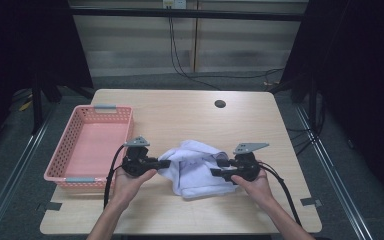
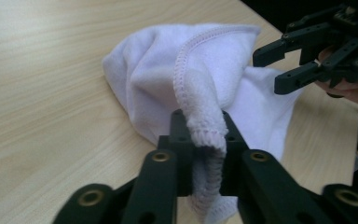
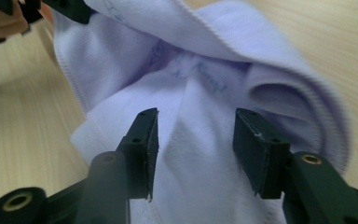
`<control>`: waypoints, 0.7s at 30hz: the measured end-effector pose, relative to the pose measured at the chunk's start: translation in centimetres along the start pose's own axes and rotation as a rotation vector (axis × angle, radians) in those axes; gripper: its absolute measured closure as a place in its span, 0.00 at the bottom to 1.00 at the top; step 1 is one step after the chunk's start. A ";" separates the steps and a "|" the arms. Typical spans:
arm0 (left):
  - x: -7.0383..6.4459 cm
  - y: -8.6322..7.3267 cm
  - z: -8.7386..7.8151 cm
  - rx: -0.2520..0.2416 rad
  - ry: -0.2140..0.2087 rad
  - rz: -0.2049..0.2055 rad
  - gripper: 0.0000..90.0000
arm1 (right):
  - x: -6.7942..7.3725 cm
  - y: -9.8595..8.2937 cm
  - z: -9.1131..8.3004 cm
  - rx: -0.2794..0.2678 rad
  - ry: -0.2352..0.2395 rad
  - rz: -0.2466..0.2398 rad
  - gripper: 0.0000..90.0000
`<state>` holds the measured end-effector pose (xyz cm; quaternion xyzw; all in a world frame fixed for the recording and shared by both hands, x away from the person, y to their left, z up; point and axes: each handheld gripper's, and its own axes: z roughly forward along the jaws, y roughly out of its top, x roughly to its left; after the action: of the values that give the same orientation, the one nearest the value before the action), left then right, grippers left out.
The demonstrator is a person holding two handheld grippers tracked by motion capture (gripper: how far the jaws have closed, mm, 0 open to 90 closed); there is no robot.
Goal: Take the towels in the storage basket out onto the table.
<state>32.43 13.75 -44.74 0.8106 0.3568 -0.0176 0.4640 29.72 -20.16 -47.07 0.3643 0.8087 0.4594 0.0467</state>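
Pink basket (image 1: 92, 142) sits left of towel (image 1: 197, 167).

Both black grippers have brass-ringed screw holes, trailing black cables, grey three-cornered top plates; forearms are bare.

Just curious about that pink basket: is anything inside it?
The pink basket looks empty in the high view: only its bare pink floor shows. The near wall hides a thin strip of the floor behind it.
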 end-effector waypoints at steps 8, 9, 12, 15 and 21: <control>0.2 -0.2 3.1 0.075 0.011 0.025 0.94 | 0.0 -0.4 0.7 0.011 -0.066 0.006 0.91; 0.2 0.1 2.5 0.047 0.016 0.029 0.96 | -0.2 -0.1 -0.3 -0.009 -0.100 0.011 0.94; 0.4 0.4 1.0 -0.008 -0.006 0.004 0.96 | -1.0 0.3 -1.8 -0.046 -0.121 0.038 0.94; 1.0 0.6 -1.6 -0.090 0.008 -0.020 0.96 | -2.1 0.7 -3.9 -0.099 -0.156 0.064 0.94; 0.8 0.9 -4.7 -0.161 -0.007 -0.026 0.96 | -3.5 2.4 -7.9 -0.196 -0.215 0.072 0.94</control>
<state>32.11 17.57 -41.69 0.7659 0.3659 0.0025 0.5287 30.31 -27.26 -41.57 0.4339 0.7366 0.4960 0.1518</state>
